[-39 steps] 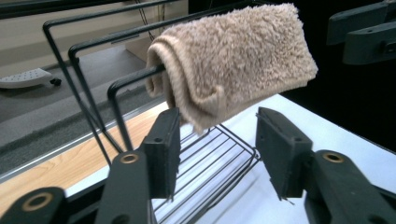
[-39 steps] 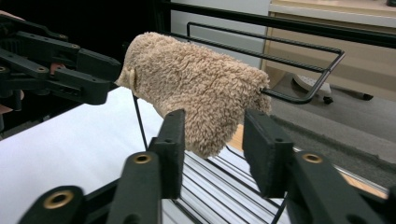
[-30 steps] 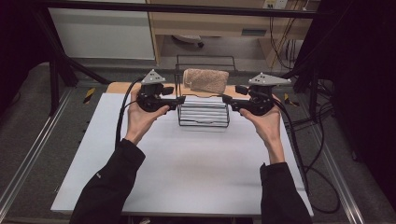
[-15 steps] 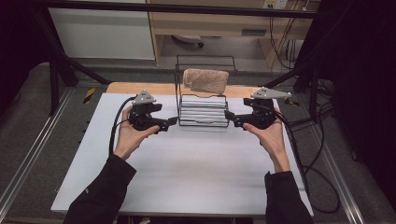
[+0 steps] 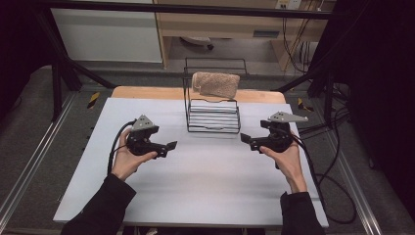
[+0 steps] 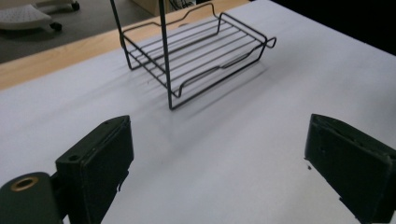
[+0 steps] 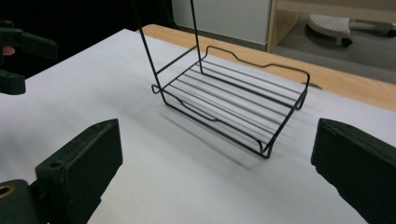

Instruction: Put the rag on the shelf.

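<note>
A black two-tier wire rack [image 5: 213, 116] stands at the back middle of the white table [image 5: 195, 191]. A tan, rough folded cloth [image 5: 216, 83] lies on its top tier. My left gripper [image 5: 171, 146] hovers to the rack's left and nearer the person, pointing right. My right gripper [image 5: 243, 139] hovers just off the rack's right front corner, pointing left. Both sets of jaws have just been opening and now stand wide with nothing between them. The rack's lower shelf [image 6: 196, 51] lies ahead of the left gripper [image 6: 219, 140], and the same shelf [image 7: 233, 102] ahead of the right gripper [image 7: 217, 144].
A wooden strip [image 5: 147, 93] edges the table's far side, with floor, a cabinet and shelving behind. Cables [image 5: 323, 181] trail off the right edge. Metal frame rails run along both sides. The left gripper [image 7: 18, 51] shows far off in the right gripper view.
Both hands have drawn away from the rack's sides, outward, lower and toward the person. Their jaws have spread wider. The rack and cloth stay put.
</note>
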A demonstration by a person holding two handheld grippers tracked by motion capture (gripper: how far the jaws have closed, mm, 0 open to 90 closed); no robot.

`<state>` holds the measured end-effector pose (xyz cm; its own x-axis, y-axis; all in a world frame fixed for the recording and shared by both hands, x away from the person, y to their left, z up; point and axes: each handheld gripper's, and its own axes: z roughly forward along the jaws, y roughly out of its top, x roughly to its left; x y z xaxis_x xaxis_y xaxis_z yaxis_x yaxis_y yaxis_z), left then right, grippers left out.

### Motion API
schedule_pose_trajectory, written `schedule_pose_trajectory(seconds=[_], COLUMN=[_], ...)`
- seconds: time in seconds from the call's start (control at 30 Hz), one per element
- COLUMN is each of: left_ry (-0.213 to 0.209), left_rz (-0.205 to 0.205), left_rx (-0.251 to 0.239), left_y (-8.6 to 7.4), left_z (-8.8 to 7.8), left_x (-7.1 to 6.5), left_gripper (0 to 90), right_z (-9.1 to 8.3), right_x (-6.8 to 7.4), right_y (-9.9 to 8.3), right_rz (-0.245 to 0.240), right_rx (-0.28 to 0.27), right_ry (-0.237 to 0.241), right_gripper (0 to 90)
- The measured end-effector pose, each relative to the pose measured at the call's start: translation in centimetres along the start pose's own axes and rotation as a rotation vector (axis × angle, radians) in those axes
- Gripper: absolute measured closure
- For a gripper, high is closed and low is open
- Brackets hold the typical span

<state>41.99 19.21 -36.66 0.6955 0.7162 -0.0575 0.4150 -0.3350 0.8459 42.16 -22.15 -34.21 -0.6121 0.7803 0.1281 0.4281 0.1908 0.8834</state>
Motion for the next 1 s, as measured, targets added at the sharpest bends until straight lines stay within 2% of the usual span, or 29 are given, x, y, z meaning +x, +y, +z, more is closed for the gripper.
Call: schedule_pose_trajectory(seconds=[0.27,0.4,0.57,0.83,1.0], left_ry=[0.005,0.024,0.032,0.045,0.047], left_rz=[-0.021,-0.026,-0.028,-0.046,-0.043], left_rx=[0.027,0.035,0.04,0.048,0.057], left_y=[-3.0,-4.3,-5.7,-8.1,-9.1], left_z=[-0.7,-1.2,-2.0,-3.2,-3.7], left_x=[0.6,0.9,1.3,2.1,2.5], left_gripper=[7.6,7.6,7.7,7.7,7.8], right_z=[0.0,0.0,-0.3,-1.2,-1.8], right_x=[-0.3,-0.5,-0.9,-1.8,-2.4], right_y=[-2.8,-4.3,-6.1,-9.0,-10.6], right_rz=[0.01,0.031,0.023,0.046,0.056], right_rx=[0.041,0.067,0.091,0.11,0.124], right_ry=[0.01,0.015,0.02,0.028,0.034], right_gripper=[0.9,0.8,0.6,0.6,0.6])
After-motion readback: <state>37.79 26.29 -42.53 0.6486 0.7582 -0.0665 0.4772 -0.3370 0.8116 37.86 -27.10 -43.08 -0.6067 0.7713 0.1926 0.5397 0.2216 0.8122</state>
